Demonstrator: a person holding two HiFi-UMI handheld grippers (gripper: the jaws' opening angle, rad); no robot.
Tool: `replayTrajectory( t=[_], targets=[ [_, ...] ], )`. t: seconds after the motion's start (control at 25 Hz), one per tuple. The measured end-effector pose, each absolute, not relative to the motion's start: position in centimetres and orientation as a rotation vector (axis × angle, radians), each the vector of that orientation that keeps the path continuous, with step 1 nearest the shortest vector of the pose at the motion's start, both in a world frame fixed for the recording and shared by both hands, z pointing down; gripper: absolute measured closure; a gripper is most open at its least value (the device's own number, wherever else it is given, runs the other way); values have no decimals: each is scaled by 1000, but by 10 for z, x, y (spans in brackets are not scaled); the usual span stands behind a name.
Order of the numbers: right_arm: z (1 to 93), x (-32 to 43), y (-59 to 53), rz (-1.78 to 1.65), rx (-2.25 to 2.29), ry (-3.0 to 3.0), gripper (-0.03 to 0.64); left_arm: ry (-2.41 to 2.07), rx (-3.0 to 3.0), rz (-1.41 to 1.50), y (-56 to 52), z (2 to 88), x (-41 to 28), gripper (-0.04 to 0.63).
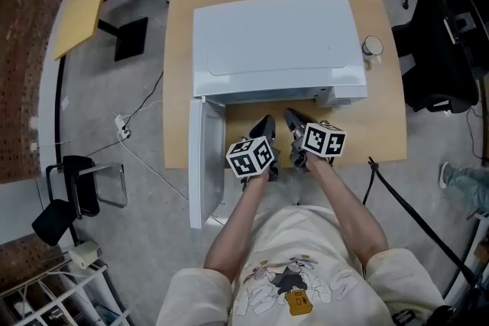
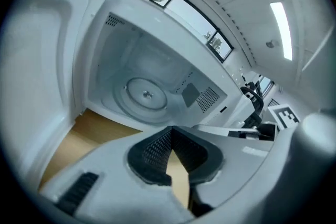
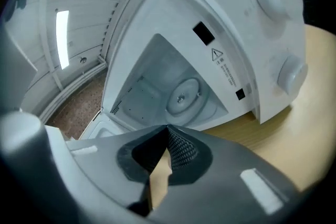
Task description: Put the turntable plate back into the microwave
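A grey office floor with loose cables surrounded a pale wooden table [image 1: 386, 130] that carried a white microwave [image 1: 275, 50]. Its door [image 1: 205, 164] stood swung out at the left and reached past the table's near edge.

The turntable plate [image 2: 147, 94] lay flat on the floor of the open cavity, about central. It was round and pale, with concentric rings and a small hub at its middle. It looked so close in tone to the cavity walls that its rim was hard to trace, and its material could not be told. In the head view the microwave's top hid the cavity and the plate altogether.

The left hand-held gripper [image 2: 170, 129] and the right hand-held gripper [image 3: 168, 128] were held side by side, close together, over the bare strip of table in front of the opening. Each had its jaws closed together on nothing, clear of the plate. Two knobs [image 3: 292, 73] sat on the panel right of the opening. A small white round object [image 1: 372, 46], too small to name, stood just beside the microwave's right side.
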State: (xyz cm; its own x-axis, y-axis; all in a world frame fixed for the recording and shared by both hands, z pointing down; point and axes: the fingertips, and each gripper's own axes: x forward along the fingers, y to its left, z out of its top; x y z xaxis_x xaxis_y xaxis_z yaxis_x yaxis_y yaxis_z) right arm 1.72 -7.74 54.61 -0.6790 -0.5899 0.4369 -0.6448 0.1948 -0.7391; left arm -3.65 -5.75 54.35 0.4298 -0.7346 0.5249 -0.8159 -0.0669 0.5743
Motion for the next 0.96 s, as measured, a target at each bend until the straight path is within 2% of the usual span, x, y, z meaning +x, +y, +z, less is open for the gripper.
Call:
replayTrajectory(
  t=[0.28, 0.96],
  targets=[
    [545, 17, -52, 1292, 1228, -2380, 611, -1357, 1832, 217, -23, 547, -20, 597],
    [560, 3, -38, 1276, 1207, -2358, 609, -1370, 1852, 227, -27, 551, -32, 595]
  ],
)
